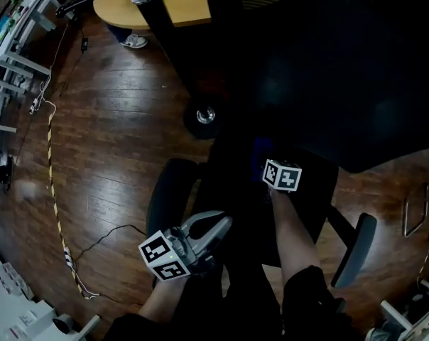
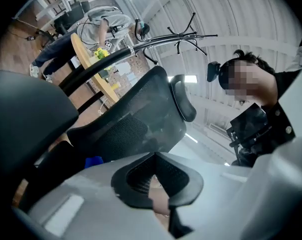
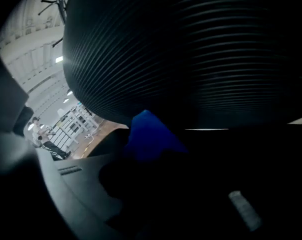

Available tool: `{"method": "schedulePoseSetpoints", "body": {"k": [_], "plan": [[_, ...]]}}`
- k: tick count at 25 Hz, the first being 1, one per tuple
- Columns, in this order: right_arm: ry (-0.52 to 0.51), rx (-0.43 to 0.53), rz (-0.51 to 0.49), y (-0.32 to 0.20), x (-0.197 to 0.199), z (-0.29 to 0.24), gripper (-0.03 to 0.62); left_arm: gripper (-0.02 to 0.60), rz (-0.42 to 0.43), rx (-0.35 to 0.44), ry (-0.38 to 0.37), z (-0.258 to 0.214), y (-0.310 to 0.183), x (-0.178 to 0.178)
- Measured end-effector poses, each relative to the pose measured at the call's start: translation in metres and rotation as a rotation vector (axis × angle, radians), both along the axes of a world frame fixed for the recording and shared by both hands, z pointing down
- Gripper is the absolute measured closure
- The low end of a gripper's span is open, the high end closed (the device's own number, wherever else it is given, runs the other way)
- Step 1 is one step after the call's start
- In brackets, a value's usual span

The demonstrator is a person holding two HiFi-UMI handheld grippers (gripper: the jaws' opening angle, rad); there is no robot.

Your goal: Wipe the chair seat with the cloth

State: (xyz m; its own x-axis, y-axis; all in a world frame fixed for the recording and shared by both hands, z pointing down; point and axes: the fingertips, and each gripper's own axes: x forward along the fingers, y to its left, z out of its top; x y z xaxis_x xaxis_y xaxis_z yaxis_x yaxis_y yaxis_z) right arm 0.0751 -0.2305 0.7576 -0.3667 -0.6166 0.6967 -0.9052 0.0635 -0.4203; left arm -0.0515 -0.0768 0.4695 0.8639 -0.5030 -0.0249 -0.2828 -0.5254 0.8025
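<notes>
The black office chair's seat point(image 1: 303, 204) lies below me, very dark, with the mesh backrest point(image 3: 191, 49) rising behind it. My right gripper point(image 1: 270, 163) rests over the seat's rear part. In the right gripper view it point(image 3: 156, 156) is shut on the blue cloth point(image 3: 150, 134), which bunches up at the foot of the backrest. A faint blue patch of the cloth point(image 1: 258, 149) shows just ahead of the marker cube. My left gripper point(image 1: 223, 224) hangs beside the seat's left front, shut with nothing in it point(image 2: 153, 156). A corner of the cloth point(image 2: 93, 161) shows in that view too.
The left armrest point(image 1: 168, 194) and right armrest point(image 1: 356, 247) flank the seat. A chair caster point(image 1: 206, 115) stands on the wooden floor point(image 1: 108, 141). A round yellow table point(image 1: 168, 9) is behind, cables point(image 1: 55, 204) run at the left, and a coat rack point(image 2: 186, 31) stands far off.
</notes>
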Motion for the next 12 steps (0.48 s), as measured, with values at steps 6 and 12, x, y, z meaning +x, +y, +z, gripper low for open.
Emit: {"method": "schedulePoseSetpoints", "body": {"k": [6,12], "plan": [[0.103,-0.033,0.218,0.061,0.150,-0.004,0.526,0.594,0.109,0.023,0.016,-0.003,-0.005,0.050],[0.181,-0.027,0.351,0.105,0.253,-0.028,0.526,0.594,0.168,0.018,0.002,-0.003,0.002,0.085]]}}
